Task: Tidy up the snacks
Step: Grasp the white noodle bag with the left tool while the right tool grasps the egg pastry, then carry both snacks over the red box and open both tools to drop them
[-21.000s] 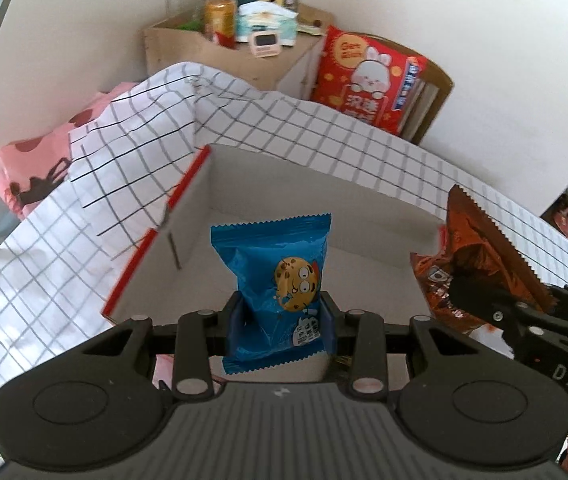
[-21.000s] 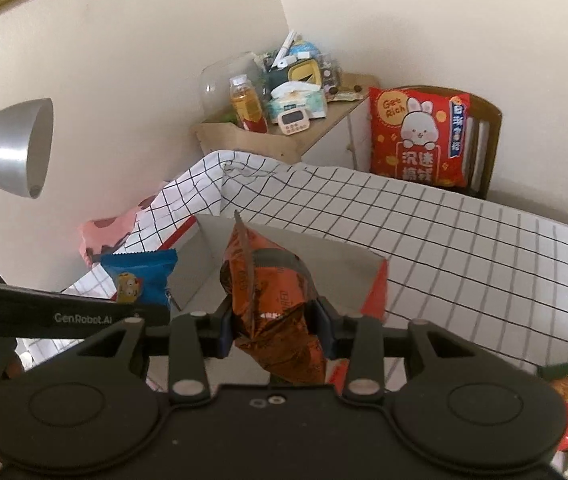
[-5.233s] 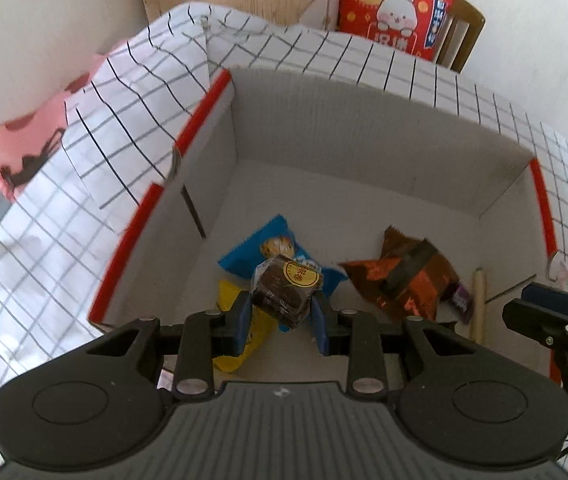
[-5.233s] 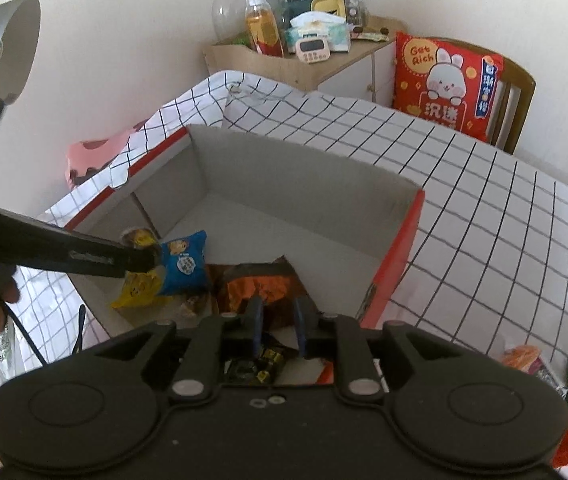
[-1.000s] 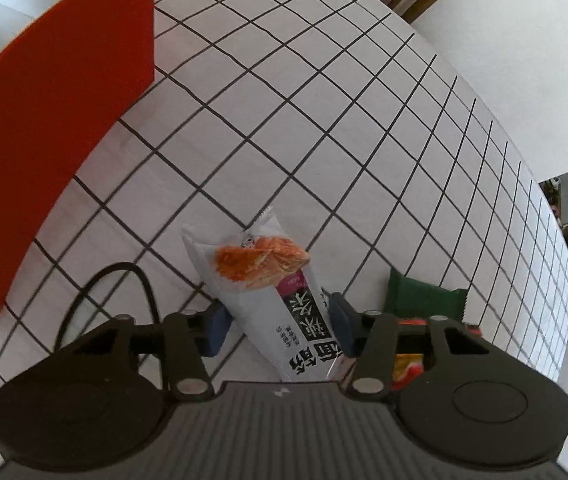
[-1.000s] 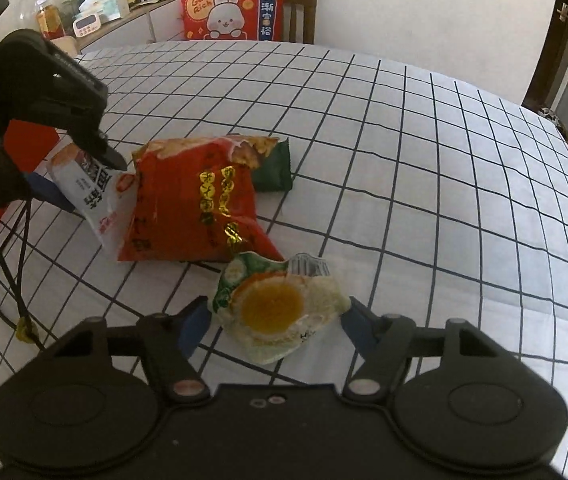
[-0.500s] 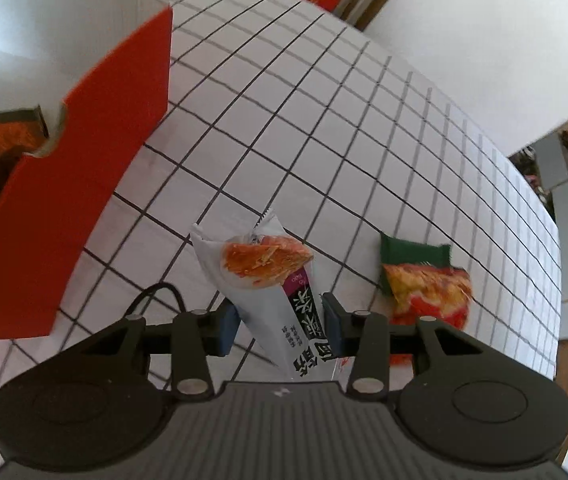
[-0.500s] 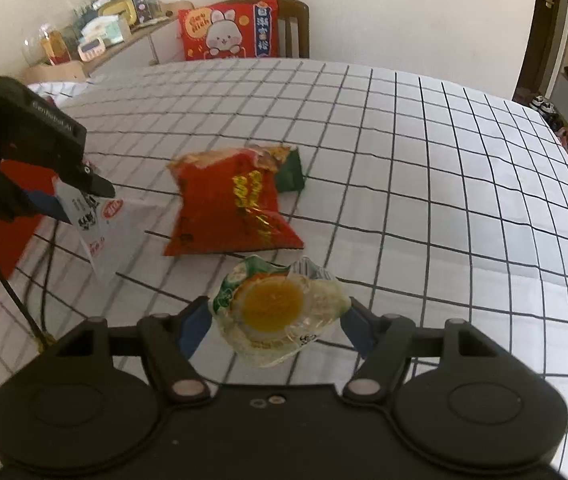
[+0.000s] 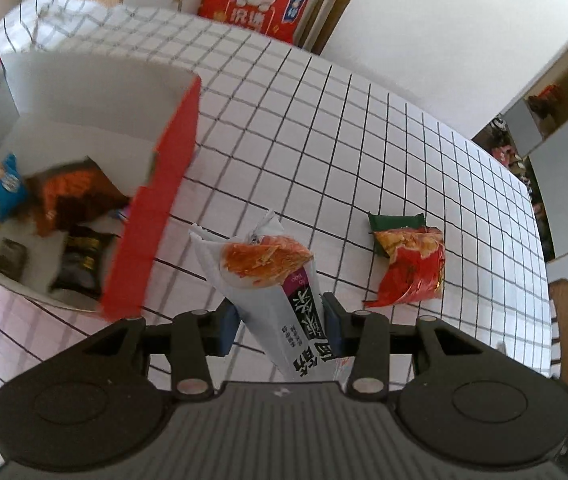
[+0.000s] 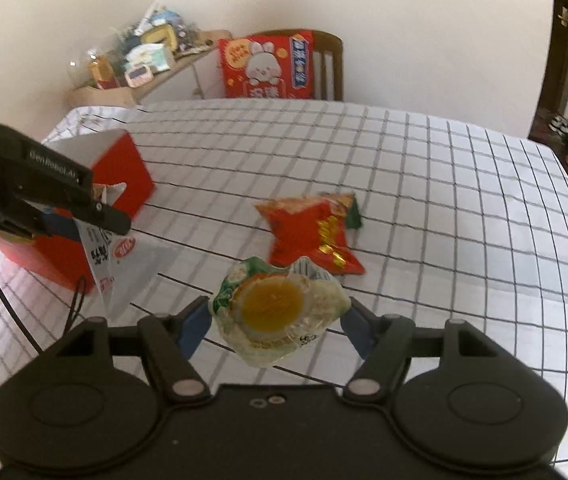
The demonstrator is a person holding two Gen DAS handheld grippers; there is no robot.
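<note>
My left gripper point(image 9: 279, 326) is shut on a white snack packet point(image 9: 267, 280) with an orange picture and holds it in the air, to the right of the red and white cardboard box point(image 9: 163, 184). The box holds several snacks, among them an orange-brown packet point(image 9: 71, 196) and a blue one point(image 9: 1, 188). My right gripper point(image 10: 275, 326) is shut on a clear green-edged packet with a yellow disc point(image 10: 275, 304), lifted above the table. In the right wrist view the left gripper point(image 10: 83, 220) holds the white packet point(image 10: 123, 264) beside the box point(image 10: 119, 168).
A red snack bag point(image 9: 410, 268) lies on a green packet point(image 9: 394, 224) on the checked tablecloth point(image 9: 324, 120), right of the box; it also shows in the right wrist view point(image 10: 312, 236). A chair with a red rabbit bag point(image 10: 267, 68) stands behind the table. A cluttered shelf point(image 10: 143, 64) is far left.
Both grippers have risen and swung left toward the box with their packets. The box's inside has come further into the left wrist view.
</note>
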